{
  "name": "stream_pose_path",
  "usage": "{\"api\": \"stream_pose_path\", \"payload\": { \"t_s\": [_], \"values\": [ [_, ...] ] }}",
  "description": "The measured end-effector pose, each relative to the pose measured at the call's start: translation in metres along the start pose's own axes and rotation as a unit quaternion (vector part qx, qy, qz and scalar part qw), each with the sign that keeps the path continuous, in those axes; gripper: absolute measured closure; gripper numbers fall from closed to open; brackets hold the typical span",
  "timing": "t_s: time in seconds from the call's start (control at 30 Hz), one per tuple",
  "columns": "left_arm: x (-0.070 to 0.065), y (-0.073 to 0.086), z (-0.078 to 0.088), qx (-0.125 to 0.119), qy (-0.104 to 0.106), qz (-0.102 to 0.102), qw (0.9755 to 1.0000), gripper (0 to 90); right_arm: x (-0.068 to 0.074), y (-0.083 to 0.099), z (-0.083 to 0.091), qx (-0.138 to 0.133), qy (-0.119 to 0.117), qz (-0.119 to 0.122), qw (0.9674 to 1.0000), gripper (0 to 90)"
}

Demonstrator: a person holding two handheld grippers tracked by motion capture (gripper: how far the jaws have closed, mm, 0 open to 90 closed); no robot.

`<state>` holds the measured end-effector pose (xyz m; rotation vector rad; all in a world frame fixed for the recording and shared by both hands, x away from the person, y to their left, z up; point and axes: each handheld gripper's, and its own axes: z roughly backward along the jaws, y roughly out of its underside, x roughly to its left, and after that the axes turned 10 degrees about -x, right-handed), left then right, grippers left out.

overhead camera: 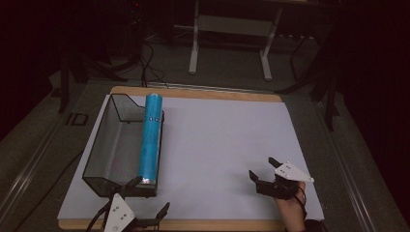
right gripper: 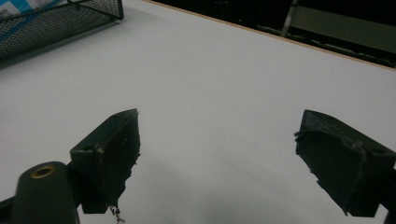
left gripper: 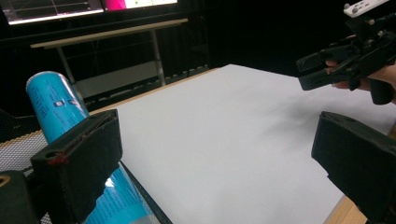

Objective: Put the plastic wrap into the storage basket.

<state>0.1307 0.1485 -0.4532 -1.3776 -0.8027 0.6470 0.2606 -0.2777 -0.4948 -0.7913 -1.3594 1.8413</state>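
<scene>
Your left gripper [overhead camera: 149, 197] sits at the near left corner of the white sheet [overhead camera: 222, 145], its jaws spread wide with nothing between them. One jaw tip lies just beside the near end of the blue cylinder [overhead camera: 150, 140]; I cannot tell whether it touches. In the left gripper view, that jaw stands in front of the cylinder [left gripper: 51, 105], and the other jaw is well off to the right over bare sheet [left gripper: 224, 135].

The blue cylinder lies lengthwise along the right wall of the black wire-mesh tray [overhead camera: 104, 150], running from the tray's near end to its far end, where its tip pokes past the rim. The tray stands on the left part of the sheet, which covers a wooden board [overhead camera: 203, 93].

Your right gripper [overhead camera: 261, 169] is at the near right of the sheet, well apart from the tray, and its jaws are likewise spread and hold nothing. Your hand [overhead camera: 291, 203] grips it from below. In the right gripper view, both jaws frame plain sheet [right gripper: 224, 84], with a corner of the mesh tray [right gripper: 56, 23] at the upper left.
</scene>
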Motion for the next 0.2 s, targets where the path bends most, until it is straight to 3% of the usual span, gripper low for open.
{"api": "stream_pose_path", "payload": {
  "t_s": [0.2],
  "values": [
    [0.0002, 0.0000, 0.0000, 0.000, 0.000, 0.001, 1.0000, 2.1, 0.0017, 0.0046, -0.0037, 0.006, 0.004, 0.017, 0.9998, 13.7]
  ]
}}
